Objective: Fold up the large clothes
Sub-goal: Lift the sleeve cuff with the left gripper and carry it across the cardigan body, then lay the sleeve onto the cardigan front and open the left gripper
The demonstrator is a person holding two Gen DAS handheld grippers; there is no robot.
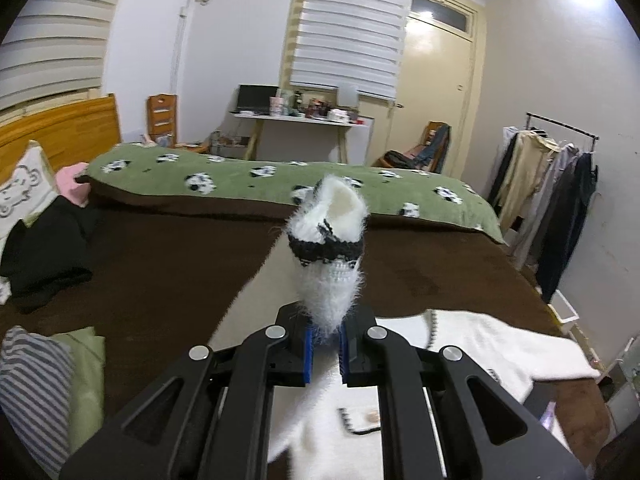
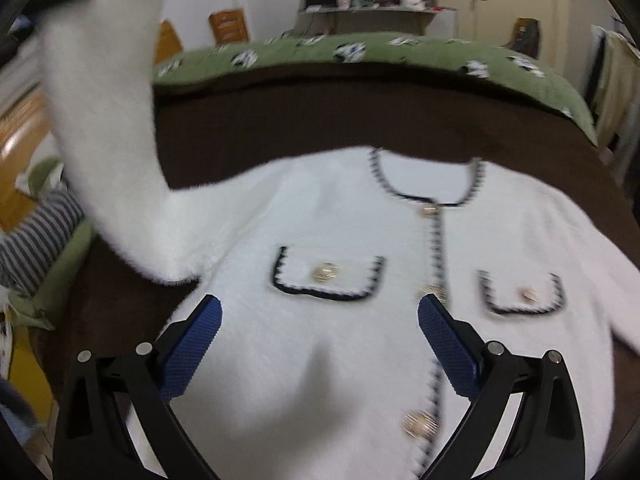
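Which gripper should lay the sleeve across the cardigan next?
Left. The left gripper is already shut on the sleeve, lifted above the cardigan; the right gripper is open and empty.

1. Left gripper (image 1: 326, 350): black frame, blue pads closed tight on the fuzzy white sleeve (image 1: 328, 248) of a cardigan (image 1: 500, 348).
2. Sleeve cuff: stands upright above the jaws, banded in black, its opening facing up.
3. Cardigan body: spread flat on the brown bed cover (image 1: 160, 264), below and right of the gripper.
4. Green blanket (image 1: 280, 184) with black-and-white patches: lies along the far edge of the bed.
5. Striped cloth (image 1: 32, 392): at lower left.
6. Clothes rack (image 1: 560, 184): against the right wall.
7. Desk (image 1: 304, 120): under the window blind.
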